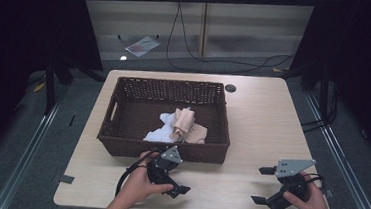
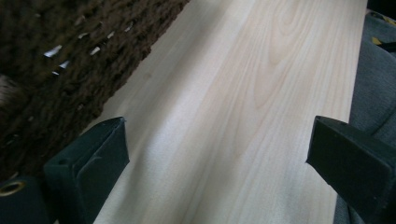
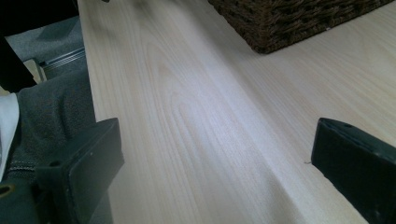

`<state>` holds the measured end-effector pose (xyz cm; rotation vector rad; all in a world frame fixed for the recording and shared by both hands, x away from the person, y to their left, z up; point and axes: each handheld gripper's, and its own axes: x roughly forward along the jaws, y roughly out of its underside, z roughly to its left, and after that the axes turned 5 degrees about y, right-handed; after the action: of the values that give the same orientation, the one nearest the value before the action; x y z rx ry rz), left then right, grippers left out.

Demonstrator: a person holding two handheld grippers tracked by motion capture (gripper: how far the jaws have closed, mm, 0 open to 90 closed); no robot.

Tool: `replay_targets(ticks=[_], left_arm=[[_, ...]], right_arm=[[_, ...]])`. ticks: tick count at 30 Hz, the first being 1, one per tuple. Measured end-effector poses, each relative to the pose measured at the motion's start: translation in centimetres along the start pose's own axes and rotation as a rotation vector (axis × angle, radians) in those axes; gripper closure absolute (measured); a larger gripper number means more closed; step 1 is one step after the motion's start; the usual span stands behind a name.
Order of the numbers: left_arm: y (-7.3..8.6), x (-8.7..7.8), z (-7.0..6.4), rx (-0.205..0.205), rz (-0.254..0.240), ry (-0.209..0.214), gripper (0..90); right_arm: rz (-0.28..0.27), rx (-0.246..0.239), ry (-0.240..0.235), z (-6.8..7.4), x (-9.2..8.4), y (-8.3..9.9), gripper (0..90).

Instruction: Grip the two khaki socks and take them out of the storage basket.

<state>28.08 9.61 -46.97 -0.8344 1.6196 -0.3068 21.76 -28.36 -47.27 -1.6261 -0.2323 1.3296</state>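
Cloths (image 1: 182,126) sit bunched in the basket (image 1: 120,144), toward its near right part: a white one, a beige one, tangled and touching. The basket stands mid-table (image 1: 262,120), brown wicker, nothing else inside that I can make out. Just in front of its near wall hovers the left gripper (image 1: 175,176), jaws spread wide, nothing between them; its own view looks along bare wood with the wicker wall at one side. Well off to the right, near the table's front edge, the right gripper (image 1: 265,185) waits, jaws spread too, empty. So this looks like the very start: neither tool has touched the cloths. Next move, I'd judge, calls for the left gripper to lift over the near wall and drop onto the pile, pinching one cloth only
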Motion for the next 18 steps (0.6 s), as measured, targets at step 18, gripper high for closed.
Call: replay_targets(ticks=[18], left_arm=[[-1.4,-0.8,0.3,-0.04,0.035,0.031,6.4]], right_arm=[[0.002,0.004,0.004,0.0,-0.1,0.0,2.0]])
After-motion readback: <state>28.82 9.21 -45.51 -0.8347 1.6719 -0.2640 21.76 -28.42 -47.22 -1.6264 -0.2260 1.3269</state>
